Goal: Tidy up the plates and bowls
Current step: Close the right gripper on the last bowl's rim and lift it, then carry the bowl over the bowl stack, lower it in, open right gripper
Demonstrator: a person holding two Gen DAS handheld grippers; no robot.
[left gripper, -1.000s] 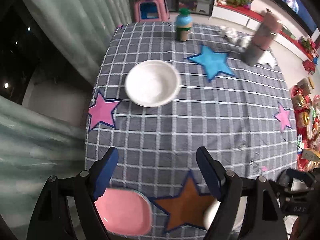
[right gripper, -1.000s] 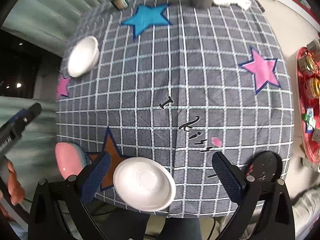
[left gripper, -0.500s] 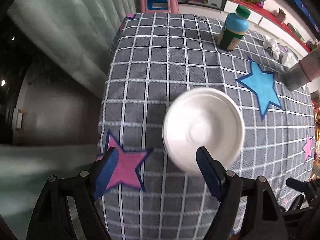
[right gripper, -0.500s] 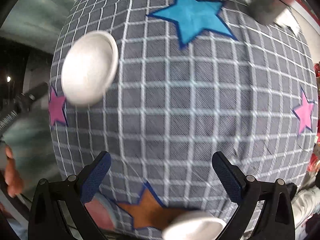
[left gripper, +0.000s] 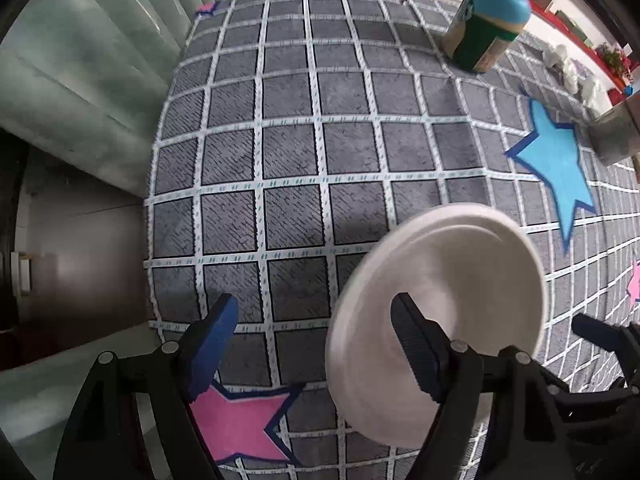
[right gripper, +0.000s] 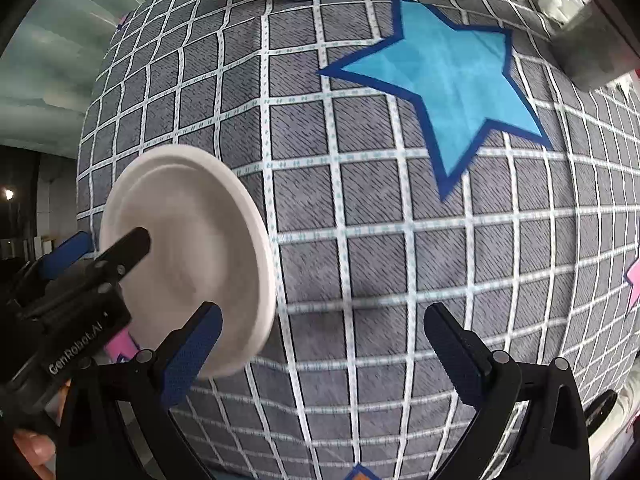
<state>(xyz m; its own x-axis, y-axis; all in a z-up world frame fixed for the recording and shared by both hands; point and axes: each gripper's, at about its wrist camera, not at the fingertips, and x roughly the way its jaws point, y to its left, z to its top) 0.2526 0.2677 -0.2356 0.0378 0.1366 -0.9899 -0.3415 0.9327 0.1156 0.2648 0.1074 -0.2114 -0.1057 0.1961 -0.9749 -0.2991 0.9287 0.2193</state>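
A white bowl [left gripper: 460,280] sits on the grey checked tablecloth [left gripper: 292,160] near the table's left edge. My left gripper [left gripper: 314,316] points straight down over the bowl's left rim. One finger is inside the bowl and the other is outside over the cloth. Its jaws are closing, with the rim between them and the pads clear of it. In the right wrist view the same bowl [right gripper: 188,256] lies at the left with the left gripper [right gripper: 104,244] straddling its rim. My right gripper [right gripper: 322,320] is open over bare cloth just right of the bowl.
A green bottle with a blue cap [left gripper: 484,20] stands at the back. A grey container [left gripper: 616,132] and crumpled white tissue [left gripper: 568,68] are at the far right. The cloth's edge drops off close to the left [left gripper: 154,240]. A person's hand [right gripper: 32,448] holds the left gripper.
Both grippers have moved across the table toward the far-left white bowl and come lower. The left gripper's finger is now inside the bowl. The pink plate and the other white bowl have left view.
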